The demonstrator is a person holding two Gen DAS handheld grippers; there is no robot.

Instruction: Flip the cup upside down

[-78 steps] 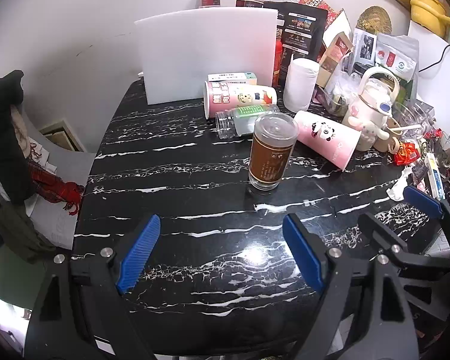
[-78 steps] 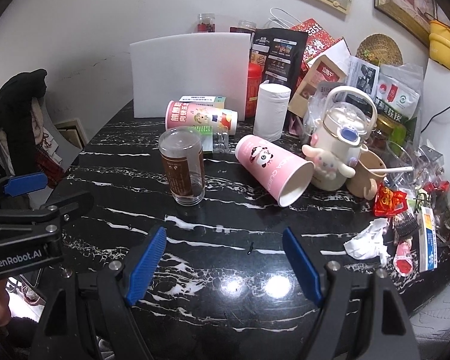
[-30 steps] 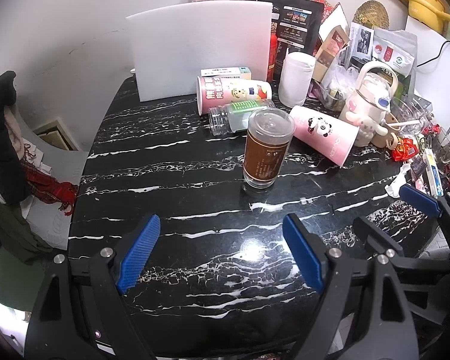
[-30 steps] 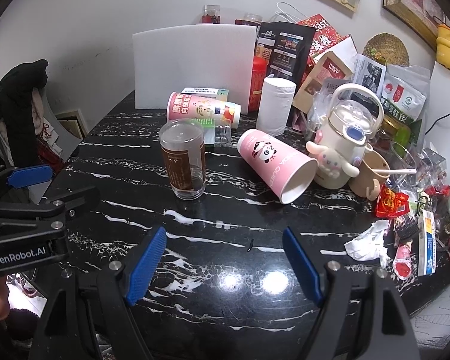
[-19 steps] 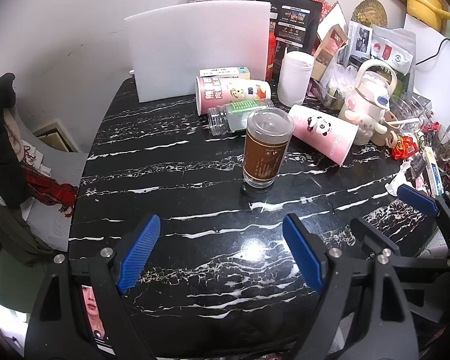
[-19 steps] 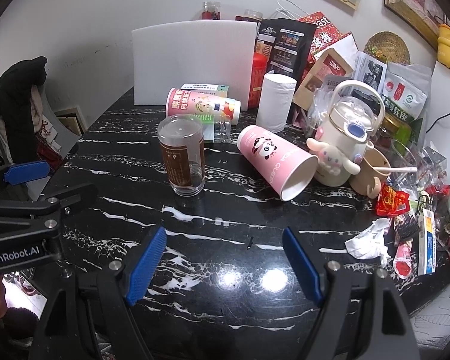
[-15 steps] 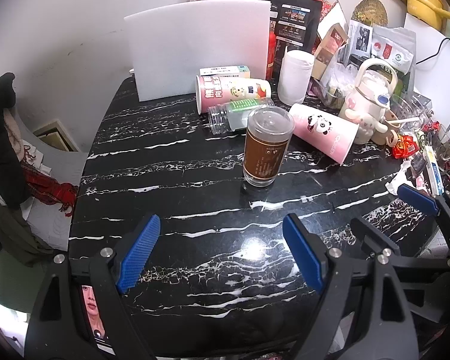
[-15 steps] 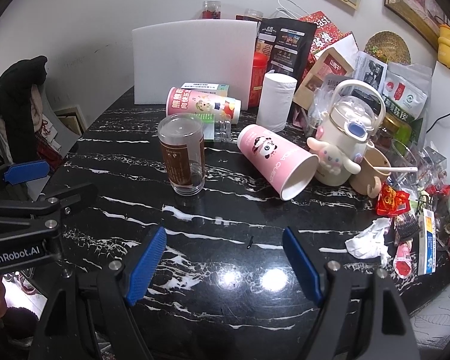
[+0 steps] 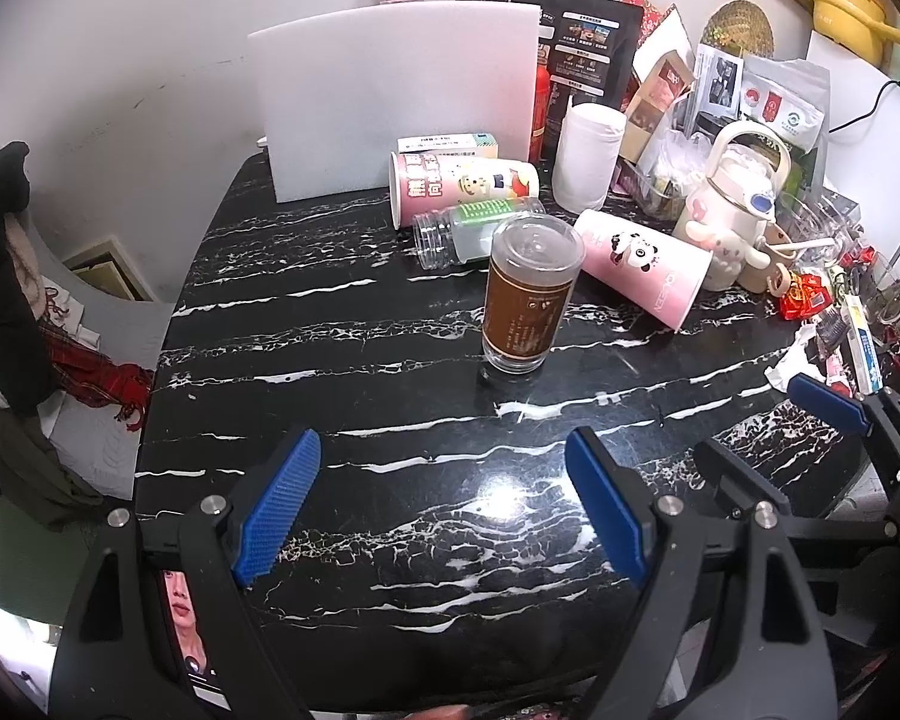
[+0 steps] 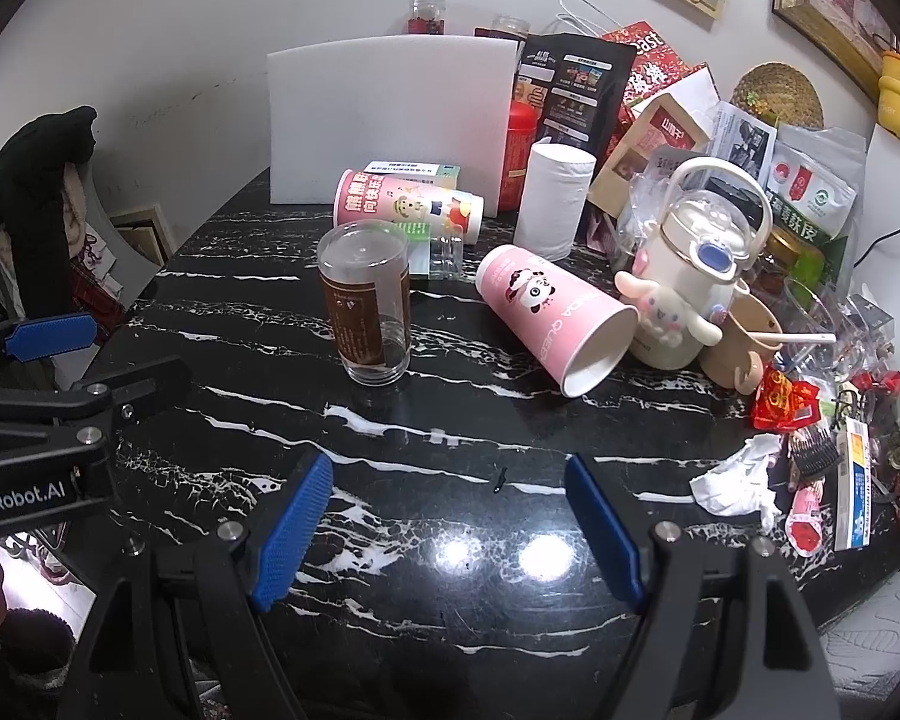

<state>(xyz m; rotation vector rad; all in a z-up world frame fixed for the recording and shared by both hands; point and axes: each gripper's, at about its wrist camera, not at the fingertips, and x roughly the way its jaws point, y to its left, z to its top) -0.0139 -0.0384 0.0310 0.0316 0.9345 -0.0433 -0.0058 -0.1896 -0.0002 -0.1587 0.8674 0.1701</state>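
since the earlier frames almost nothing has shifted: the clear cup with a brown label stands at frame centre on the black marble table, apart from both claws. left gripper and right gripper gape open, empty. behind the cup lie two pink paper cups and one clear bottle.

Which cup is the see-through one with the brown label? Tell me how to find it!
Start at the big white foam board on the black marble table. In front stands the clear glass cup with a brown label. The pink paper cups nearby lie on their sides; it alone stands.
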